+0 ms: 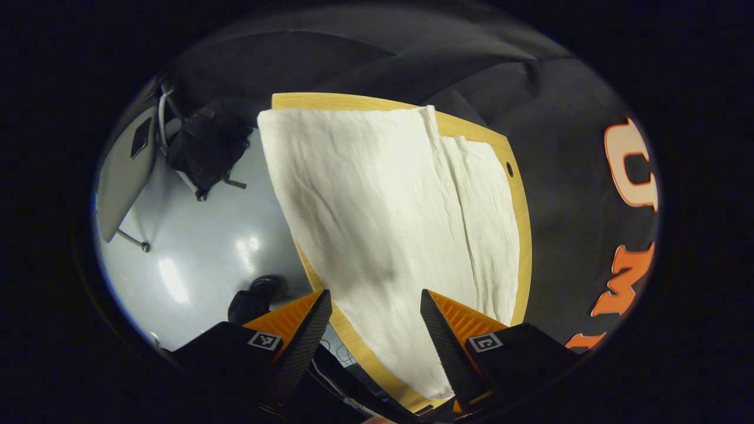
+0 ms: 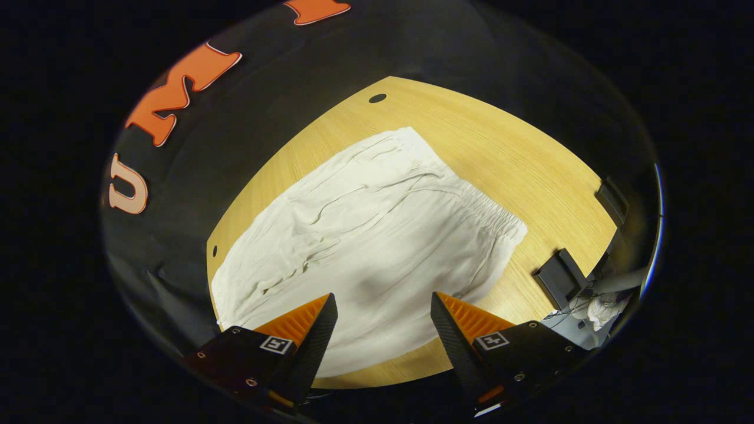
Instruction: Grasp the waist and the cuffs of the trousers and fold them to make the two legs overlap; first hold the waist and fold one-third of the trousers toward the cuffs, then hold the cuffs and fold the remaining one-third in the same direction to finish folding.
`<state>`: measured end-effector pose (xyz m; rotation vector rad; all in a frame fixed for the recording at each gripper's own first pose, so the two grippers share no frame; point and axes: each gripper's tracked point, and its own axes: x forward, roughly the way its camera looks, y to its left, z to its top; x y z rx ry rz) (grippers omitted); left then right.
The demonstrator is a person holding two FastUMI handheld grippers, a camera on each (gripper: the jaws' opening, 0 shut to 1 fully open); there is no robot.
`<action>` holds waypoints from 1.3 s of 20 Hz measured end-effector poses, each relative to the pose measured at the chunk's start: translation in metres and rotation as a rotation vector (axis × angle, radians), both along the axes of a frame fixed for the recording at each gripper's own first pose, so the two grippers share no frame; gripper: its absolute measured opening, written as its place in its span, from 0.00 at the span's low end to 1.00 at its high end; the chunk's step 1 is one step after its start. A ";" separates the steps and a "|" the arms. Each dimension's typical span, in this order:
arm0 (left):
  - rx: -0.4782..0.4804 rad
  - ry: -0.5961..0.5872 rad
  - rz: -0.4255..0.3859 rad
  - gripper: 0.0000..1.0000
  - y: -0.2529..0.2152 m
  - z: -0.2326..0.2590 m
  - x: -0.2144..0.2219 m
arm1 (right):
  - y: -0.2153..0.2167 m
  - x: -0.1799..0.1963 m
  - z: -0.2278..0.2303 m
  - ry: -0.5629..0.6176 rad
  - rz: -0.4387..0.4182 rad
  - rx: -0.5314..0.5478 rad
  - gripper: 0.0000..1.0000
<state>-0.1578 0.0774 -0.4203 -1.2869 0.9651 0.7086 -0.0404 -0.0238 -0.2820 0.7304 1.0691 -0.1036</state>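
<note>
On the table (image 2: 530, 159), trousers (image 2: 377, 235) flat, waistband rightward.

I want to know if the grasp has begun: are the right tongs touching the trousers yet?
Apart. The right gripper view shows the right tongs open above the trousers, which lie flat and undisturbed on the table.
</note>
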 end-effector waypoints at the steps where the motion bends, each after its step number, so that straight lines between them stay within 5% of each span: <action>1: -0.010 -0.004 0.031 1.00 0.008 0.001 -0.002 | 0.000 0.000 -0.003 0.008 -0.013 0.014 0.97; 9: 0.003 -0.002 0.103 0.94 0.045 -0.016 -0.009 | -0.014 -0.009 -0.019 0.055 -0.071 0.034 0.96; 11: -0.019 -0.001 0.133 1.00 0.047 -0.015 -0.009 | -0.015 -0.008 -0.018 0.052 -0.084 0.042 0.96; 26: -0.007 -0.013 0.164 0.98 0.072 -0.016 -0.005 | -0.034 -0.007 -0.048 0.105 -0.169 0.059 0.97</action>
